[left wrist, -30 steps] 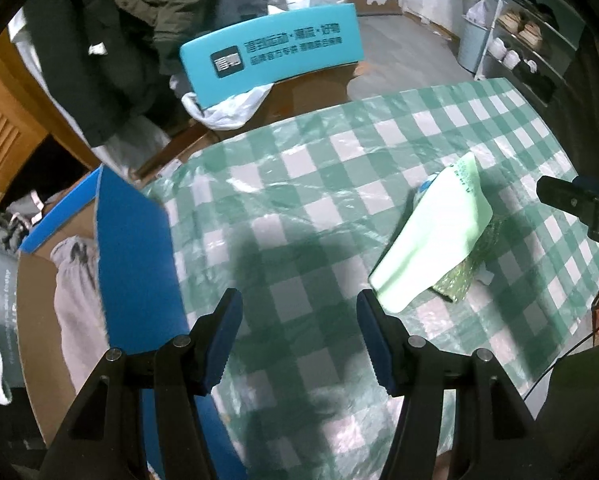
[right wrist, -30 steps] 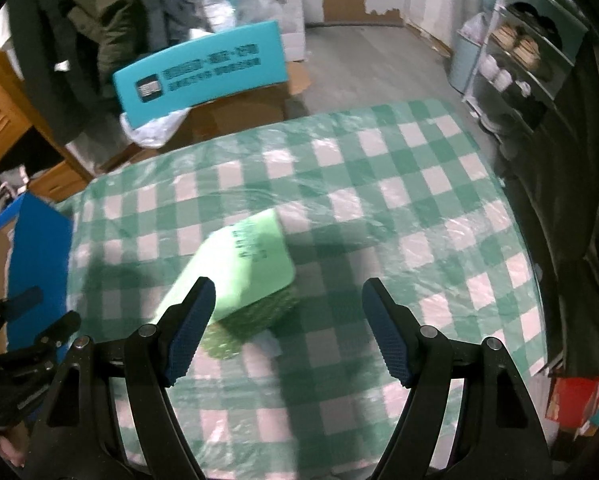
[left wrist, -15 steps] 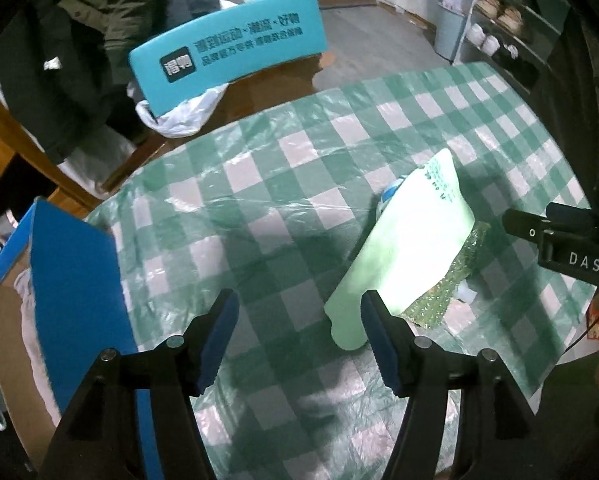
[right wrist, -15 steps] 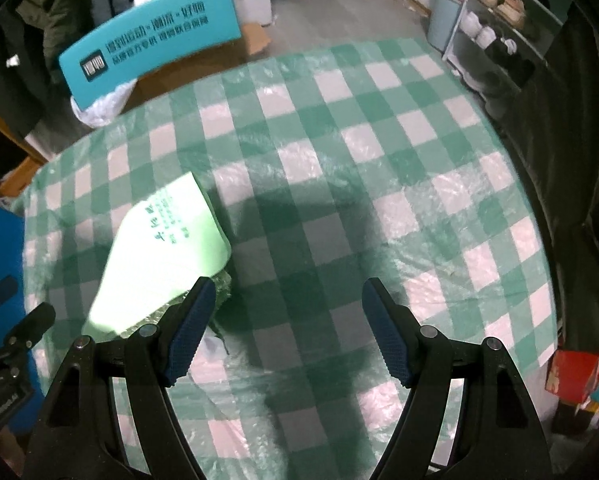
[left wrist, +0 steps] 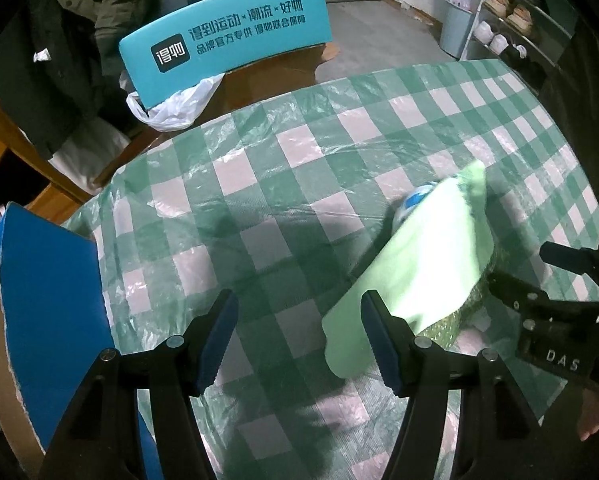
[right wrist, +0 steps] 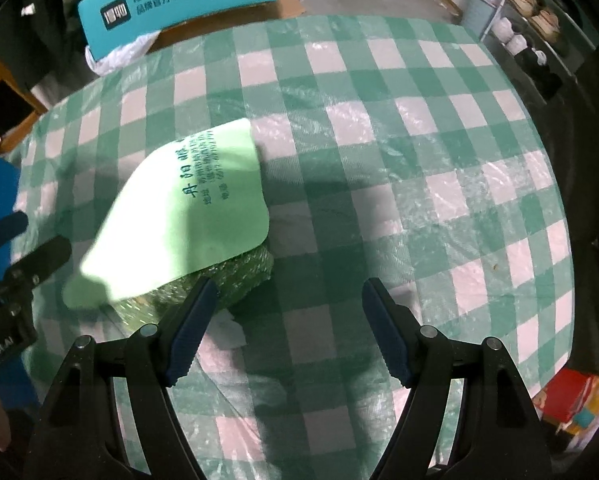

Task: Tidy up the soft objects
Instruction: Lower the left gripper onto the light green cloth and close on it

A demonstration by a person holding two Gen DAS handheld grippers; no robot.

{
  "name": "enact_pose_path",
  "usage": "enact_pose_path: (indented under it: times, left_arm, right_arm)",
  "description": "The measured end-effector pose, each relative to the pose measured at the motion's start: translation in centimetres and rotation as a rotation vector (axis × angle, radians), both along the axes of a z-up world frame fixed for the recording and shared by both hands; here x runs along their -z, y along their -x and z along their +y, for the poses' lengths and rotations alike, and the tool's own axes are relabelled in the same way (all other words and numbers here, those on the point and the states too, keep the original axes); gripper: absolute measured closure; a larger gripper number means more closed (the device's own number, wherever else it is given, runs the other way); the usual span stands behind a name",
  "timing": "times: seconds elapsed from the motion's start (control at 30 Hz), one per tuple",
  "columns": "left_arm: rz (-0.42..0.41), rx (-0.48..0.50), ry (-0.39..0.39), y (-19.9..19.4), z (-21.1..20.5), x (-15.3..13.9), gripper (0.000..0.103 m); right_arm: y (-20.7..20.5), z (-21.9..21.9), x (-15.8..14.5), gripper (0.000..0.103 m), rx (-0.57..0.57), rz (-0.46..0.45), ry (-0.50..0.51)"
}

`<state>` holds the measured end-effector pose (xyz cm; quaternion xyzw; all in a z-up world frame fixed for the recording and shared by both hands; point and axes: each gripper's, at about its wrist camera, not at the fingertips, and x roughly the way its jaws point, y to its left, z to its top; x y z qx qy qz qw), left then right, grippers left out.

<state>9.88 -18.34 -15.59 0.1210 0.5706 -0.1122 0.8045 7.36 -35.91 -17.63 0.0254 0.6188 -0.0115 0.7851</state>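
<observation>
A pale green cloth point(left wrist: 423, 272) with dark printed text lies on the green checked tablecloth point(left wrist: 299, 184), draped over a glittery green soft thing point(right wrist: 223, 280) and a blue-white item point(left wrist: 417, 196). It also shows in the right wrist view point(right wrist: 187, 220). My left gripper point(left wrist: 295, 340) is open and empty, its right finger just at the cloth's near edge. My right gripper point(right wrist: 285, 328) is open and empty, its left finger beside the glittery thing.
A blue cardboard box point(left wrist: 43, 320) stands open at the table's left edge. A teal curved sign point(left wrist: 227, 36) and a white plastic bag point(left wrist: 171, 104) sit behind the table. A shoe rack point(left wrist: 511, 28) is at the far right. Coats hang at the back left.
Both grippers have come lower and closer to the green cloth pile. The left one shifted right toward the cloth; the right one now has its left finger next to the glittery thing.
</observation>
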Motion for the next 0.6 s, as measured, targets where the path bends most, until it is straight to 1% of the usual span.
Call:
enact_pose_path:
  times: [0.23, 0.47, 0.6]
  left_arm:
    - [0.011, 0.0, -0.022, -0.9, -0.5, 1.3, 0.038]
    - [0.042, 0.049, -0.054, -0.8, -1.6, 2.8, 0.038]
    - [0.059, 0.083, -0.047, -0.3, -2.0, 3.2, 0.038]
  right_arm:
    - [-0.1, -0.6, 0.7, 0.028, 0.029, 0.024, 0.02]
    - [-0.6, -0.8, 0.5, 0.028, 0.051, 0.011, 0.009]
    - [-1.1, -0.8, 0.7, 0.028, 0.059, 0.009, -0.004]
